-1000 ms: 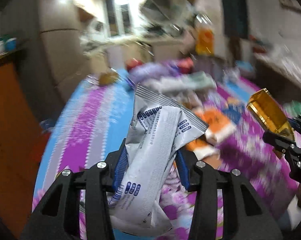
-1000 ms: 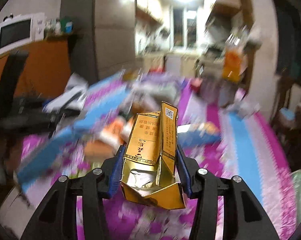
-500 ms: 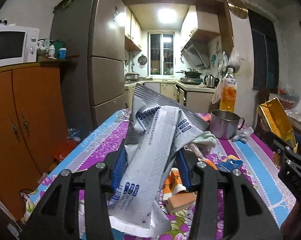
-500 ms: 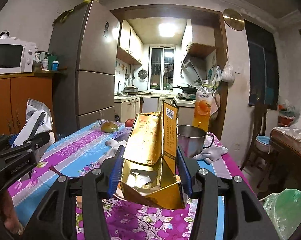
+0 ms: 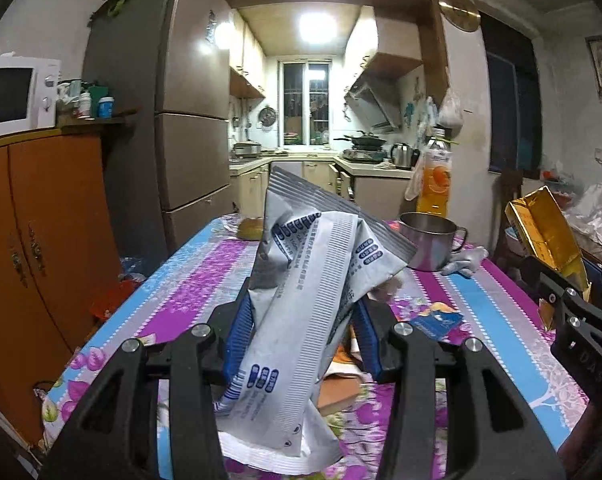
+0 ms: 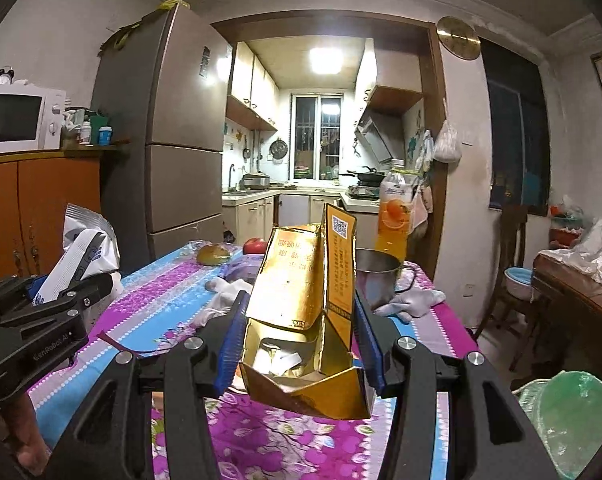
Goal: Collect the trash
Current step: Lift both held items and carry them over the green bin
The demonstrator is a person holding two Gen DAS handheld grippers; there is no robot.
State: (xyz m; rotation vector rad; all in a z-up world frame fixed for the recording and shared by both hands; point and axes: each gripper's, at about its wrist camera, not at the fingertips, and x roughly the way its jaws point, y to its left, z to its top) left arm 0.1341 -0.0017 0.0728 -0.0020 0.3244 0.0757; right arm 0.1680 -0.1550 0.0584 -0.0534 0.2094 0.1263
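My left gripper (image 5: 301,336) is shut on a crumpled white and grey plastic wrapper (image 5: 301,304) and holds it above the table. My right gripper (image 6: 301,332) is shut on an opened gold carton (image 6: 305,312) with paper scraps inside. In the left wrist view the gold carton (image 5: 545,232) and right gripper show at the far right. In the right wrist view the wrapper (image 6: 87,252) and left gripper (image 6: 41,312) show at the far left. More trash lies on the table: a blue packet (image 5: 435,322) and an orange packet (image 5: 341,392).
The table (image 5: 181,280) has a purple and blue flowered cloth. On it stand a steel mug (image 6: 375,280), an orange drink bottle (image 6: 395,212), white cloth (image 6: 413,302), a red apple (image 6: 255,245) and a bun (image 6: 213,254). An orange cabinet (image 5: 29,248) stands left, a chair (image 6: 509,264) right.
Both grippers have tilted up from looking down at the table to looking level across the room. Each still holds its piece of trash. Over the last half second they barely moved.
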